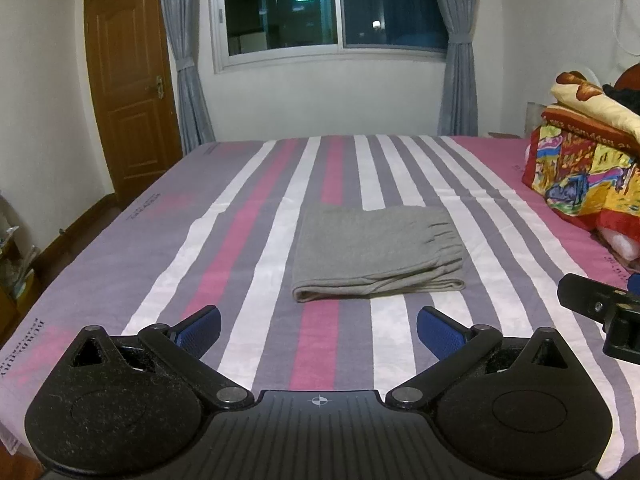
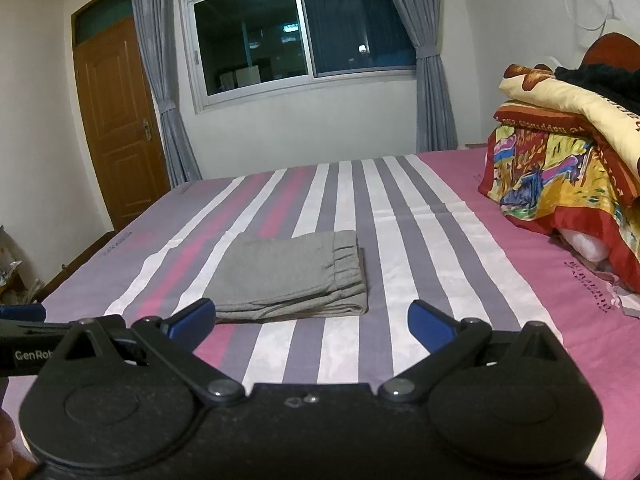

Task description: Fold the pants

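Left gripper (image 1: 318, 330): jaws wide apart, holding nothing. Right gripper (image 2: 312, 322): same, nothing held. Grey pants (image 1: 376, 252): compact folded stack, mid-bed on striped sheet (image 1: 248, 216), apart from both grippers. Step: folding apparently complete. Next move: likely none beyond smoothing edges.

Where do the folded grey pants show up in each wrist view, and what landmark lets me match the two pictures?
Left wrist: the pants lie at centre, slightly right, on the striped sheet, beyond the open left gripper.
Right wrist: the pants lie left of centre, just past the left finger of the open right gripper.
Shared landmark: the window on the far wall.
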The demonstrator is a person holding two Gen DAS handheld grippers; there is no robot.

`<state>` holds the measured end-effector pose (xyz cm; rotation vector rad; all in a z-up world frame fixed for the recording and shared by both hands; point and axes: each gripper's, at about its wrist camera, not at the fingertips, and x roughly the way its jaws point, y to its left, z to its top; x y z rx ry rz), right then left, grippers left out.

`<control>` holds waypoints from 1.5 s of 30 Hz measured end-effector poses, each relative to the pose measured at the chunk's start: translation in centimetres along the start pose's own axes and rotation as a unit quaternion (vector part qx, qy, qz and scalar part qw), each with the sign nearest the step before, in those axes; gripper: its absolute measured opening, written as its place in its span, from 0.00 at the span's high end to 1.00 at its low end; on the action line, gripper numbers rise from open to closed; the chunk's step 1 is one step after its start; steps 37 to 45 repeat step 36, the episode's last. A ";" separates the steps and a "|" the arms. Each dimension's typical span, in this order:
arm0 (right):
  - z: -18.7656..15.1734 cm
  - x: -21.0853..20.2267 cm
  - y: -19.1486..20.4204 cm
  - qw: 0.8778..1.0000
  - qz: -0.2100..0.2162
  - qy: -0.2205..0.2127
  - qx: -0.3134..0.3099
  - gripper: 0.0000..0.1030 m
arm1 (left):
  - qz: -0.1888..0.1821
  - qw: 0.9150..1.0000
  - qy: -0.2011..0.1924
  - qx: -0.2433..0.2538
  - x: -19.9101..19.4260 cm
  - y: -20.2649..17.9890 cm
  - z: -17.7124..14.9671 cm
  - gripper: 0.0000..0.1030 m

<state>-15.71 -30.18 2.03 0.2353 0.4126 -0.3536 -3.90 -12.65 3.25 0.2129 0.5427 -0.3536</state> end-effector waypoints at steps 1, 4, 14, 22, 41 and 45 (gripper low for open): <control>0.0 0.1 0.0 1.000 0.000 0.001 0.000 0.00 | 0.001 1.000 0.000 -0.001 0.1 0.0 0.0 0.00; -0.1 0.3 0.0 1.000 0.001 0.003 0.000 0.00 | 0.001 1.000 0.003 -0.003 0.6 0.0 0.1 0.00; -0.3 0.7 0.0 1.000 0.003 0.008 0.001 0.00 | 0.002 1.000 0.007 -0.003 1.3 0.0 0.0 0.00; -0.3 0.9 0.0 1.000 0.002 0.009 -0.001 0.00 | 0.001 1.000 0.008 -0.003 1.5 0.0 0.0 0.00; -0.2 1.8 -0.3 1.000 0.006 0.016 -0.002 0.00 | -0.011 1.000 -0.004 -0.006 2.2 -0.4 0.1 0.00; -0.2 1.8 -0.3 1.000 0.006 0.016 -0.002 0.00 | -0.011 1.000 -0.004 -0.006 2.2 -0.4 0.1 0.00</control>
